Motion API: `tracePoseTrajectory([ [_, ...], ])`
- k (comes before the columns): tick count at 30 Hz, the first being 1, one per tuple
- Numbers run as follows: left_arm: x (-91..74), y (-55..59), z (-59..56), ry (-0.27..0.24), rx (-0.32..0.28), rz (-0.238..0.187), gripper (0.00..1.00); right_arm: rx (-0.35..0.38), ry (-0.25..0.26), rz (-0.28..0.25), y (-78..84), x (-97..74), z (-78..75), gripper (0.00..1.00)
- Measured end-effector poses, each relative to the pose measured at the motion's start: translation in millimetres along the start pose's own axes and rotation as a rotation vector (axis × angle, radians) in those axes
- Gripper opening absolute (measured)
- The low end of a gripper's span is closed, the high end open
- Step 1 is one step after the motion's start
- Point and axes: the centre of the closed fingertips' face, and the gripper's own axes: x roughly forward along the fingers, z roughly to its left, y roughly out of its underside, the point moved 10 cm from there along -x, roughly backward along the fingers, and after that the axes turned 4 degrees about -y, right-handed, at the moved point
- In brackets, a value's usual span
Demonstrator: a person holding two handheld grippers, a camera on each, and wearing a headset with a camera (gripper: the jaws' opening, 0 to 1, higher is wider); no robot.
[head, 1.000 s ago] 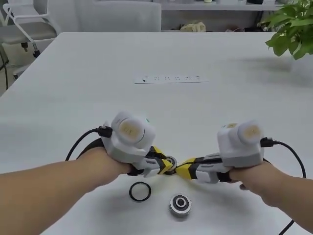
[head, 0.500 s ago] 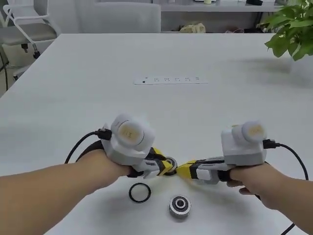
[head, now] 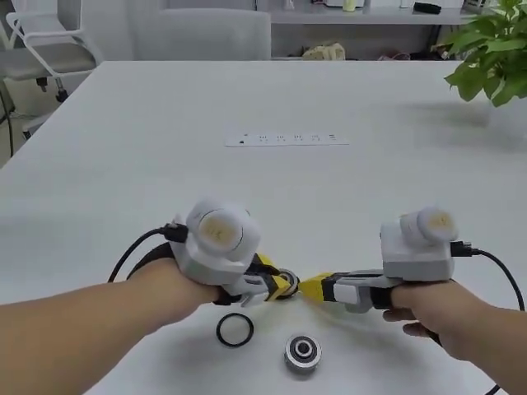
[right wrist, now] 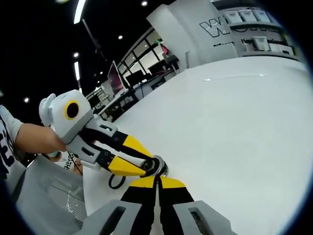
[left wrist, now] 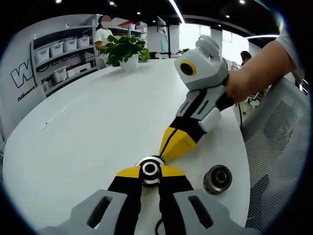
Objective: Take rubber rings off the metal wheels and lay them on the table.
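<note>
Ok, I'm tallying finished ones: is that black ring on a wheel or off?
Off: the ring lies flat on the table, apart from the loose wheel.

Table [head: 123, 164] with ring [head: 235, 330], wheel [head: 302, 352], socket strip [head: 286, 139]

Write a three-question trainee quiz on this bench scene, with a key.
1. True or false: the left gripper is clamped on a metal wheel.
2. The loose rubber ring lies: A) flat on the table; B) on a chair; C) between the right gripper's jaws.
3. Fill in: in the head view, the free wheel sits to the ring's ___.
Key: 1 true; 2 A; 3 right.
</note>
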Motion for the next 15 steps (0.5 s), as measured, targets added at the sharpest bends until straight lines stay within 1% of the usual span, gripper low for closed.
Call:
tracePoseTrajectory([
  [5,0.2,-0.4,-0.7,-0.003,-0.002,0.002,0.07,0.004,0.003,-0.003,0.0,0.1,0.2,0.0],
  [15,0.8,-0.7,-1.7,-0.006,0.006,0.0,0.07,0.037,-0.003,-0.014,0.3,-2.5,0.2,0.0],
])
